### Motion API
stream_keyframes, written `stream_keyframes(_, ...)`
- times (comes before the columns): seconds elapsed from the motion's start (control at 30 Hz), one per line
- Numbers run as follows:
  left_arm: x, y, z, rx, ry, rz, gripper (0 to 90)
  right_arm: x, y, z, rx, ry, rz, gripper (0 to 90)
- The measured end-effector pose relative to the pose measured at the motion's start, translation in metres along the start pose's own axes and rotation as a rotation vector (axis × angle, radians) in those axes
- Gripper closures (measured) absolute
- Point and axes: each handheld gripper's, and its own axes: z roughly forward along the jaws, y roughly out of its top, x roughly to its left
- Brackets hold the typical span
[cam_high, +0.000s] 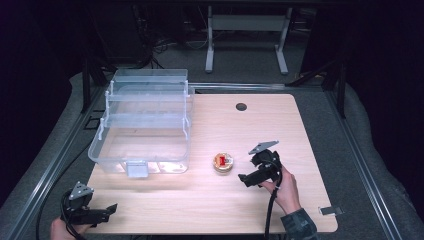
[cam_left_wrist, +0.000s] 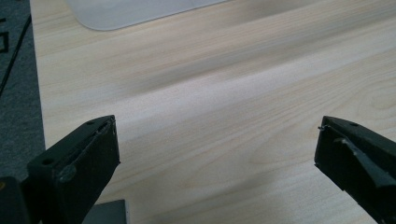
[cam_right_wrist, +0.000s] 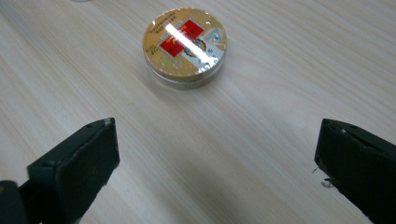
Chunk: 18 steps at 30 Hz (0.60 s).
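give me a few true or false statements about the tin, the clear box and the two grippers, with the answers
1. The round tin lies on the table, to the right of the clear box. True.
2. The right gripper is clamped on the tin. False: its jaws stand wide apart and the tin lies ahead of them, untouched.
3. The left gripper is near the table's front left corner. True.
4. The tin sits inside the clear box. False: it rests on bare wood outside it.
5. The left gripper holds a lid. False: its jaws are open with nothing between them.
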Motion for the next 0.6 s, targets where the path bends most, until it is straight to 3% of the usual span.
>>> stream_keyframes(0.33,0.001,0.000,0.001,0.000,0.000,0.001,0.2,0.012,0.040,0.043,0.072,0.041,-0.056,1.2)
stream_keyframes(0.53,0.001,0.002,0.002,0.002,-0.001,0.000,0.2,0.019,0.062,0.071,0.157,0.024,-0.084,0.1)
stream_keyframes(0.6,0.001,0.002,0.002,0.001,-0.002,-0.001,0.2,0.019,0.064,0.075,0.163,0.025,-0.087,1.3)
